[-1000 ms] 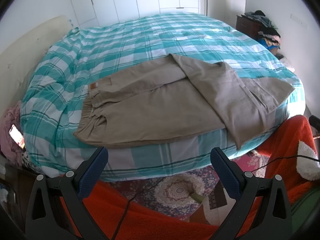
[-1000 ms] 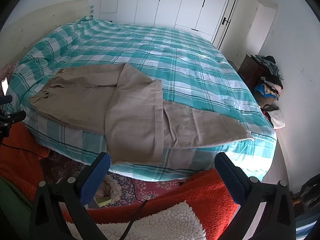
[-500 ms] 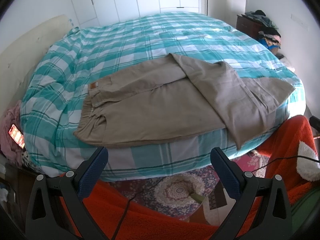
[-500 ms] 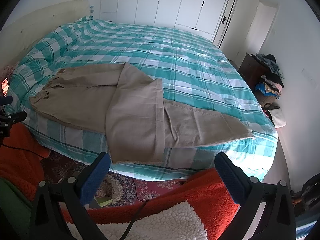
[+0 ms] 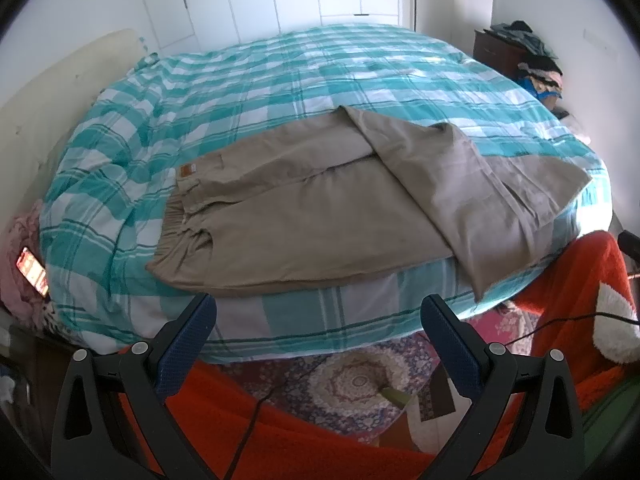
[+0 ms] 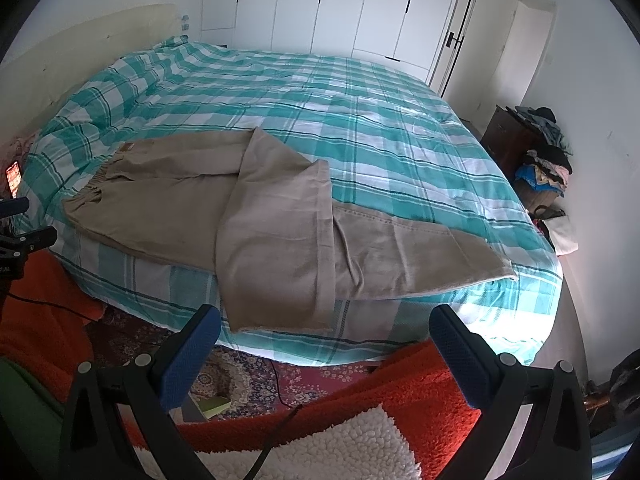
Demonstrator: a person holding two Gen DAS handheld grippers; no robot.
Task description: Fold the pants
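The khaki pants (image 5: 304, 216) are lying along the near edge of the checked bed (image 5: 280, 80), waistband toward 9 o'clock, one leg crossing over the other and draping off the bed edge toward 5 o'clock. The left gripper (image 5: 318, 322) is hovering short of the bed at 6 o'clock, jaws spread wide and gripping nothing. The right gripper (image 6: 324, 334) is likewise hanging released and empty just below the draped leg hem.

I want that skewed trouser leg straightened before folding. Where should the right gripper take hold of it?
Grip the hem of the tan pants' crossed leg, coming from the bed's near edge: it overhangs the bedspread there, so the open right gripper could probably pinch it.
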